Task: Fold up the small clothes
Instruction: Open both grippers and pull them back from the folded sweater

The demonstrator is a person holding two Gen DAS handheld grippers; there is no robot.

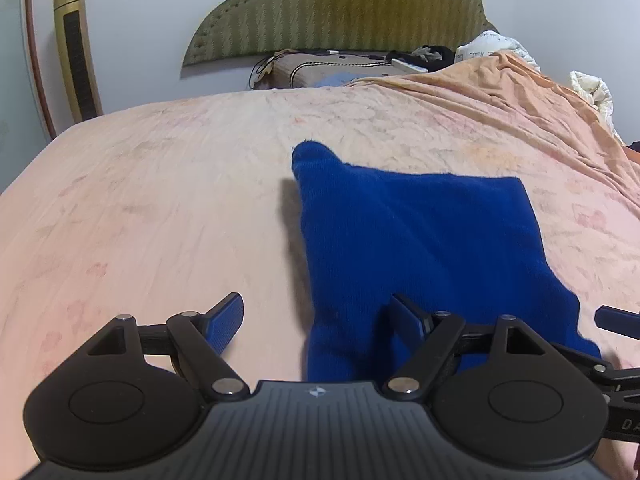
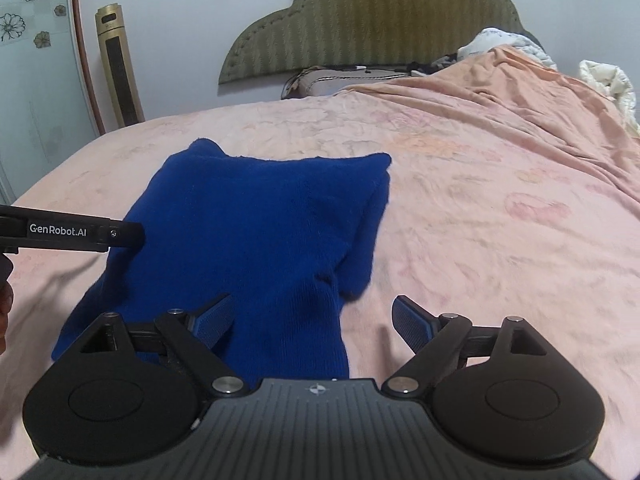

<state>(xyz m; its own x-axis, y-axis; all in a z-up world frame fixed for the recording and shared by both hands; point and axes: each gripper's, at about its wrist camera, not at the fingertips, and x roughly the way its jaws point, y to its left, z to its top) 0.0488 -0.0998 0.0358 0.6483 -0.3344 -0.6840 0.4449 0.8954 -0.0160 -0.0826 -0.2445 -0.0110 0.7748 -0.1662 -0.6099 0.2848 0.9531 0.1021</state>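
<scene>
left claw [image 1: 318, 322]: jaws spread wide, nothing between them. its right finger sits over the near left part of the blue sweater [image 1: 424, 252], its left finger over bare bed sheet [image 1: 160, 200]; cannot tell whether either finger touches.

right claw [image 2: 314, 320]: jaws also wide apart, nothing held. its left finger lies over the near end of the blue sweater [image 2: 256, 224], its right finger over the sheet just beside it.

sweater lies partly folded on the pink bed, stretching forward from both claws. headboard [image 2: 372, 24] and tower fan [image 2: 118, 68] stand well beyond, at the wall.
</scene>
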